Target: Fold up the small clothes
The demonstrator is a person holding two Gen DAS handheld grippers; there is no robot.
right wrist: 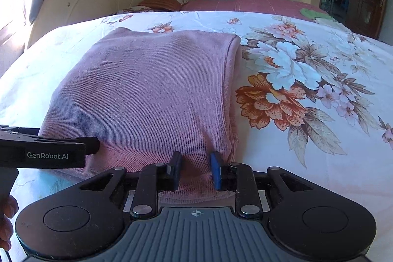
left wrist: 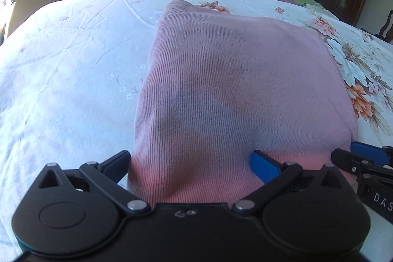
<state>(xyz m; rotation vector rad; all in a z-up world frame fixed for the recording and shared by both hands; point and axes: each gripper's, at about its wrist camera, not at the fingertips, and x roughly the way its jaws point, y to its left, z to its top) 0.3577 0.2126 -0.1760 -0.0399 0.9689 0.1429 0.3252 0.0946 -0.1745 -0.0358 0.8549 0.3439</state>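
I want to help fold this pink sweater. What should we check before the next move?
1. Pink sweater lies flat on the bed sheet: ok.
2. Left gripper let go, jaws wide: ok.
3. Right gripper free of the near edge: cannot tell, cloth sits between its narrow jaws.
4. Right side edge tidy: ok.
5. Bed around the sweater free of other things: ok.

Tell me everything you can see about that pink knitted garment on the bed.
The pink knitted garment is a fine-ribbed, soft-looking knit, dusty pink with faint darker patches. It lies folded into a rough rectangle on the floral bedsheet, its right edge a rounded, layered fold. The left gripper, wide open, straddles its near edge. The right gripper, jaws narrower, has a bit of the near hem between its fingers, seemingly unpinched.
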